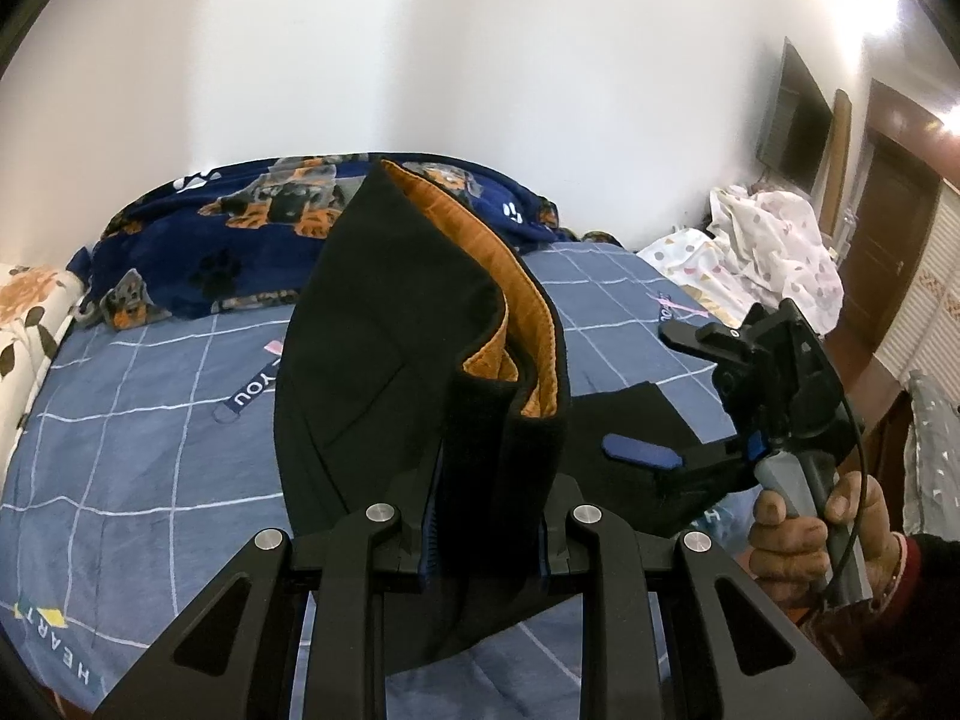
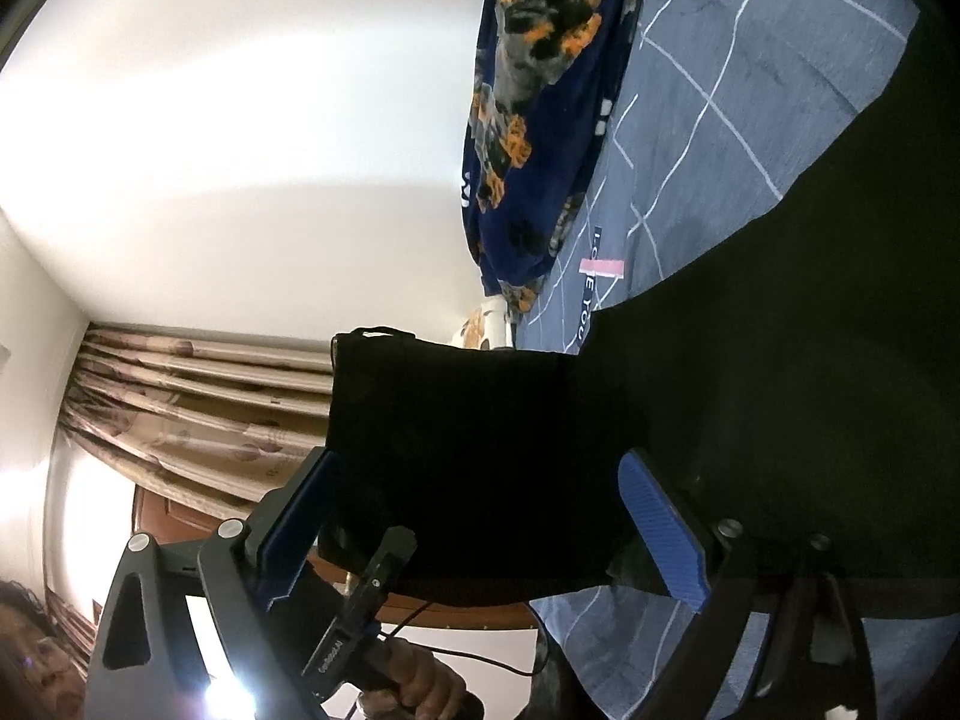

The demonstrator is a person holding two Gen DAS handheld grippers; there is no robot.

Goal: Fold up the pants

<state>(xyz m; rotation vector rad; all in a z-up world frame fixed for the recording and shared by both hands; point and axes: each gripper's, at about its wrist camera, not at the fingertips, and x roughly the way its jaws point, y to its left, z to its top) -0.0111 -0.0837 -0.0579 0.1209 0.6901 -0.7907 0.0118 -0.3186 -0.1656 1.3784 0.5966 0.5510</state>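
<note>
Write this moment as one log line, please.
left gripper: shut on pants | right gripper: open, pants between | bed

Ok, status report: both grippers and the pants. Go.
Left gripper shut on pants waistband, lifted off bed. Right gripper open, jaws astride the fabric. Nothing in the way.

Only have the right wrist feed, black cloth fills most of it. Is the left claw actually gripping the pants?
Observer: Yes. The left claw is shut on a doubled fold of the pants, which stands up above the bed sheet.
Operator: Which part of them?
Observer: The waistband end. Its orange lining shows along the open top edge.
Operator: Anything to the right of the bed?
Observer: A white dotted cloth heap lies by the bed's right side.
</note>
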